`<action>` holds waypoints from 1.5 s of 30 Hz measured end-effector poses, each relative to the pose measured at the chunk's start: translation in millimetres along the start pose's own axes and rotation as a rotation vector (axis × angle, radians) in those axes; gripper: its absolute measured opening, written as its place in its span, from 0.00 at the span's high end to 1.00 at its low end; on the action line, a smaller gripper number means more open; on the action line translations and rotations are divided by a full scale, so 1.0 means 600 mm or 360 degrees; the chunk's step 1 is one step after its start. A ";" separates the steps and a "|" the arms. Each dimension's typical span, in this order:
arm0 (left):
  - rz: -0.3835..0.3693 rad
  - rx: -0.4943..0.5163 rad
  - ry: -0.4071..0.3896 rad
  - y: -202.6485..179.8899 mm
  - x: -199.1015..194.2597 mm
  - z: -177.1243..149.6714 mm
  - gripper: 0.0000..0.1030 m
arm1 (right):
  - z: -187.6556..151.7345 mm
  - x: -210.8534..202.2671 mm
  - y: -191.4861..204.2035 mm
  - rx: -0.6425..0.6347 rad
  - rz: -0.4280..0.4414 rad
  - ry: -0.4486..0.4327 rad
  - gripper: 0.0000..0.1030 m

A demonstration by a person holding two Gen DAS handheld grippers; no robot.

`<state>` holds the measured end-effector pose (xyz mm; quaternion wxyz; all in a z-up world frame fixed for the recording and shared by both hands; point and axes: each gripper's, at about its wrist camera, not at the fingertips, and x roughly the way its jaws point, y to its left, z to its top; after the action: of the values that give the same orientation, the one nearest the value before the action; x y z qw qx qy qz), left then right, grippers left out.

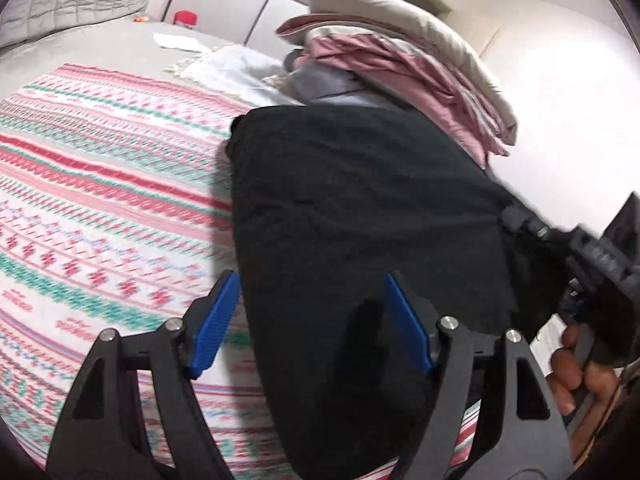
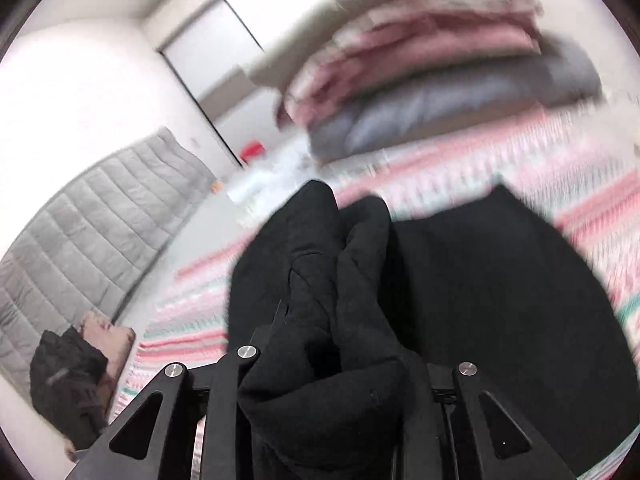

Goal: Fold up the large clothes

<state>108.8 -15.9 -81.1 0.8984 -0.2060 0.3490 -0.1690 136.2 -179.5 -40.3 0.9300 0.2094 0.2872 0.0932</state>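
Observation:
A large black garment (image 1: pixel 360 208) lies on the patterned pink, white and green bedspread (image 1: pixel 100 200). My left gripper (image 1: pixel 312 320) is open, its blue pads (image 1: pixel 216 320) apart above the garment's near left edge, empty. My right gripper (image 1: pixel 536 232) shows at the right of the left wrist view, at the garment's right edge. In the right wrist view, bunched black cloth (image 2: pixel 332 312) fills the space between the jaws and hides the fingertips; the right gripper (image 2: pixel 336 360) is shut on it, lifting a fold.
A stack of folded pink, grey and beige bedding (image 1: pixel 400 52) sits at the far side of the bed. A grey quilted headboard (image 2: pixel 80 232) and a dark bundle (image 2: pixel 68 376) lie at the left. A red object (image 1: pixel 185 18) and white cloth (image 1: pixel 236 68) lie farther back.

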 end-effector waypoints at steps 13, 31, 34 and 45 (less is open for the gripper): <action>-0.0157 0.0344 0.0076 -0.147 0.074 -0.066 0.28 | 0.016 -0.115 -0.205 0.0185 -0.0272 -0.0226 0.75; -0.0100 0.0397 -0.0009 -0.140 0.052 -0.061 0.27 | -0.004 -0.155 -0.282 0.0238 -0.0500 -0.0133 0.39; -0.0128 0.0319 0.0055 -0.126 0.062 -0.063 0.27 | -0.002 -0.160 -0.274 0.0192 -0.0347 -0.0107 0.39; -0.0106 0.0307 0.0085 -0.127 0.078 -0.064 0.27 | -0.042 -0.047 -0.282 0.0119 -0.0310 0.0373 0.74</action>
<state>102.9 -112.1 -95.7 0.8983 -0.1254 0.3479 -0.2372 107.7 -330.7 -120.0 0.8864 0.2027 0.4160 0.0158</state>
